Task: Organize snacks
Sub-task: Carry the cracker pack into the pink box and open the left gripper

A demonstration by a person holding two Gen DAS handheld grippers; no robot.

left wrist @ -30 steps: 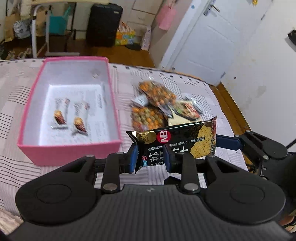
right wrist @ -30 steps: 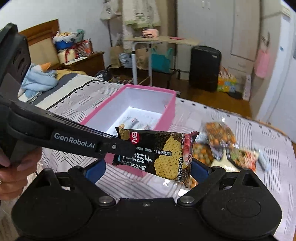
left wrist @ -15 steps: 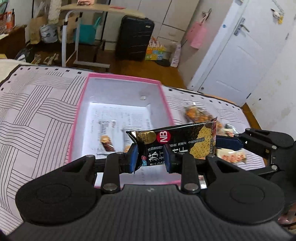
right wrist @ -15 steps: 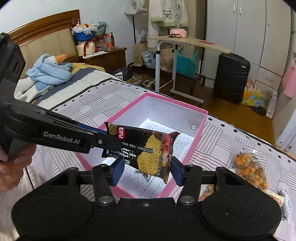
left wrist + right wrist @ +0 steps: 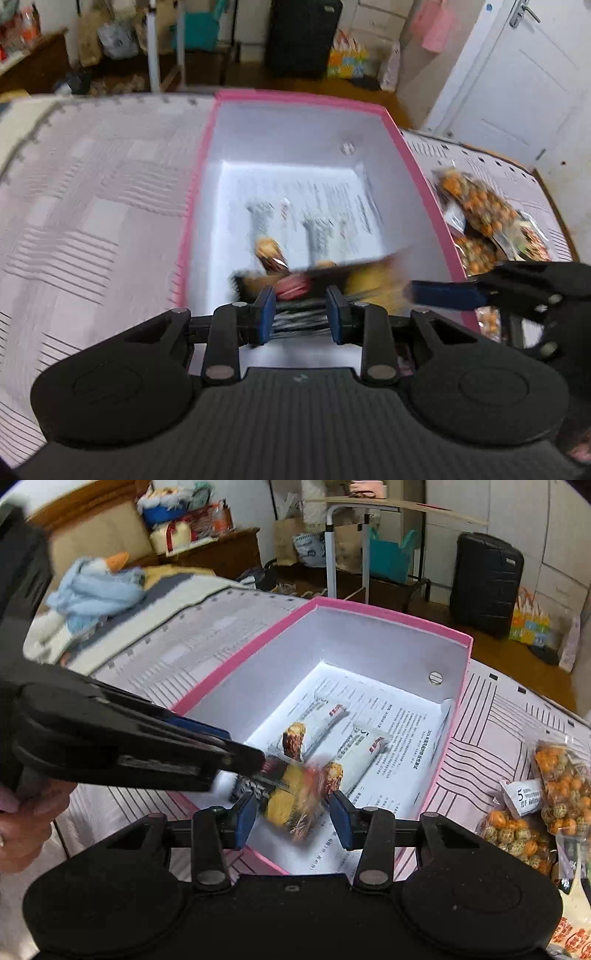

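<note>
Two bars lie in the pink box; left gripper clamps the cracker packet, right gripper closing round it.

Cracker packet motion-blurred (print unreadable), bedspread smeared

Striped bedspread carries the pink box. Bags of round snacks lie beside it (touching each other).
</note>
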